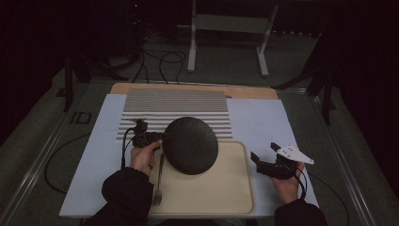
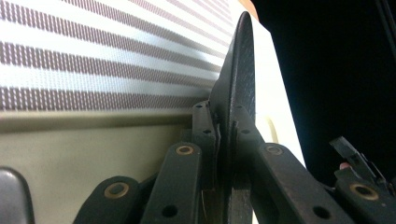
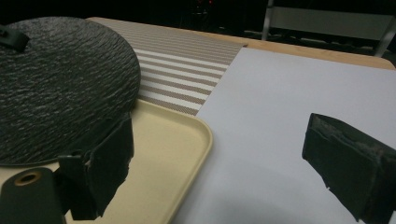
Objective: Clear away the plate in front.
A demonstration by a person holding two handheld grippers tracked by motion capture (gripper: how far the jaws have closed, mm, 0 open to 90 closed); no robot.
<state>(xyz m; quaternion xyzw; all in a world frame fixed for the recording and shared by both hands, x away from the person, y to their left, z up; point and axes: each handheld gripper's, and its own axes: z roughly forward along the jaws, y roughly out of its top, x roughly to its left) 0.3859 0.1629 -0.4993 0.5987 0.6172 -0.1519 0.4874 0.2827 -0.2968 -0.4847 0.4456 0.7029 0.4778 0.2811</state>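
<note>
High view, nearest first: a metal fork lies lengthwise on the left part of a smooth cream tray with rounded corners and a low raised rim, its tines toward the near edge. The tray sits on a flat pale sheet that covers most of the table, whose wooden far edge shows beyond it. At the right, just off the tray's right rim, the right gripper is held over the sheet with its jaws spread wide and nothing between them; its foam-like black pads show apart in the right gripper view. At the left, the left gripper is clamped on the left rim of a round black plate with a rough, rippled, slate-like surface. The plate shows edge-on and thin in the left gripper view, pinched between the jaws. It hangs over the tray's far left corner and the near edge of a woven placemat striped in brown and white, which lies farther back.
</note>
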